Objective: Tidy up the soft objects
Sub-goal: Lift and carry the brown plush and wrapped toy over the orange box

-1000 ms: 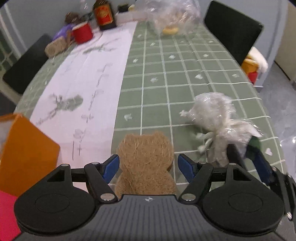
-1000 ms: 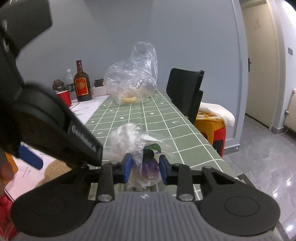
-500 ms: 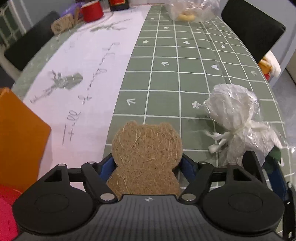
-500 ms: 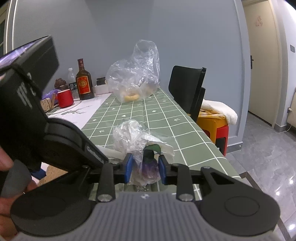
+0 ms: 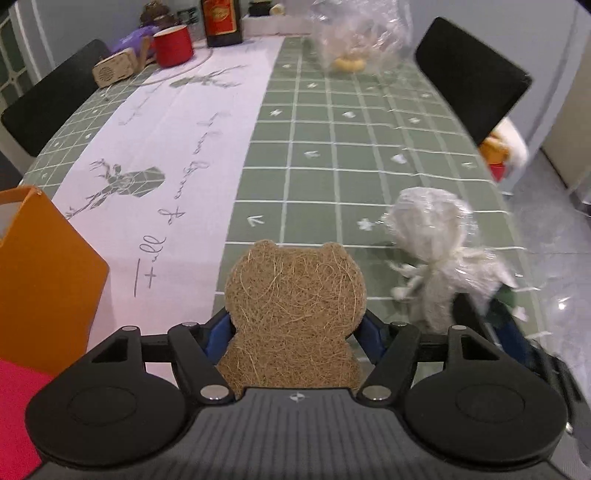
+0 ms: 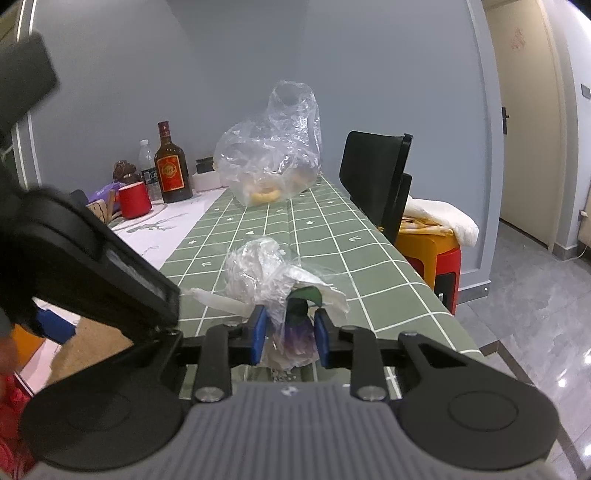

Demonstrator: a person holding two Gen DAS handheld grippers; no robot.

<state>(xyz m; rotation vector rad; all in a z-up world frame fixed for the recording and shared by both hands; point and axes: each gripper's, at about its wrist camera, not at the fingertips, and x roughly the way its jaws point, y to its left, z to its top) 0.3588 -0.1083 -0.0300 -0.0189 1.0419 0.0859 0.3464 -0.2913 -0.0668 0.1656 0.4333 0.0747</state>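
Note:
A brown bear-shaped coir pad [image 5: 295, 295] sits between the blue pads of my left gripper [image 5: 293, 330]. The jaws are closing and press on its narrow waist. To its right lies a bundle wrapped in crinkled clear plastic [image 5: 432, 236], tied in the middle. My right gripper [image 6: 288, 334] is shut on the near end of that bundle [image 6: 258, 273], where a purple piece with green leaves [image 6: 297, 325] shows through the wrap, and its jaws are still tightening. The left gripper's black body [image 6: 92, 258] fills the left of the right wrist view.
An orange bin [image 5: 40, 288] and something red [image 5: 14, 406] sit at the near left. A white runner [image 5: 166, 147] crosses the green checked tablecloth [image 5: 369, 147]. A red mug [image 5: 173, 46], a bottle [image 5: 221, 18] and a clear bag [image 5: 354, 40] stand at the far end. A black chair [image 5: 472, 77] stands at the right.
The left jaws came in from either side of the coir pad and now touch it. The left view tipped down, then back up. The right gripper stayed on the bundle.

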